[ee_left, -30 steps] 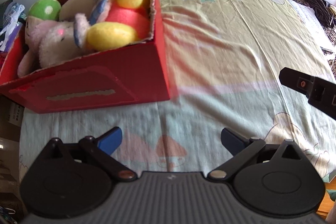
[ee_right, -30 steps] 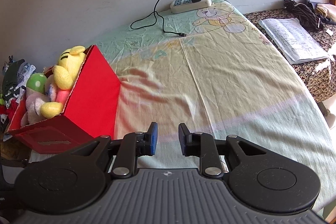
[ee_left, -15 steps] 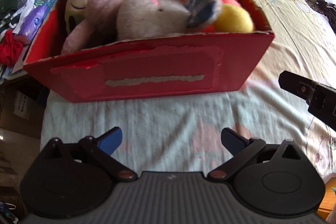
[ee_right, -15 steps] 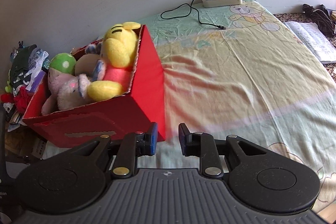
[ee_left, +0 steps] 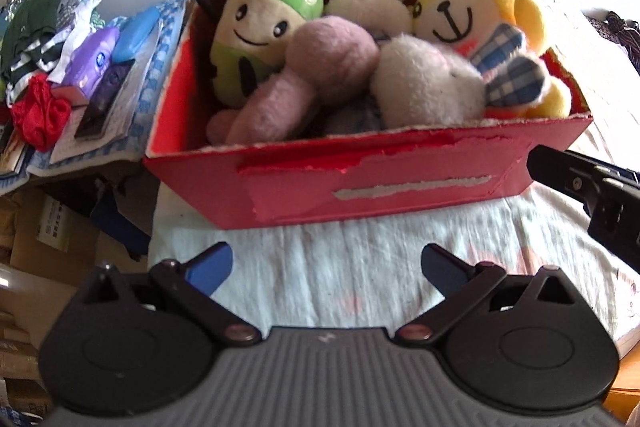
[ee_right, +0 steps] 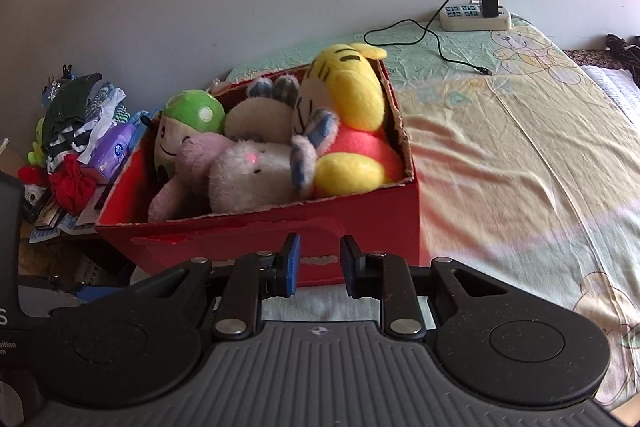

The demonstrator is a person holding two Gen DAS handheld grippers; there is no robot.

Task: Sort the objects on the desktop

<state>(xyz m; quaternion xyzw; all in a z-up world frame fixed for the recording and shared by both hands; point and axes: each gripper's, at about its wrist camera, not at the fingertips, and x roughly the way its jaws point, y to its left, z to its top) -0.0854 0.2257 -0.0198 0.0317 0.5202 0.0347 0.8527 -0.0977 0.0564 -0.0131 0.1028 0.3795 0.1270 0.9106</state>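
A red cardboard box stands on the left end of the bed, packed with plush toys. Among them are a yellow tiger, a green-capped mushroom doll, a pink plush and a white plush. My left gripper hangs wide open and holds nothing, just in front of the box's torn front wall. My right gripper faces the same wall, with a narrow gap between its fingers and nothing in it. Its side shows in the left wrist view.
A heap of clothes and packets lies left of the box, with cardboard cartons below. The cartoon-print bed sheet stretches to the right. A power strip with a charger cable sits by the wall.
Both grippers have swung left and now face the box's front wall; the left one has come closer. Neither jaw gap has changed.
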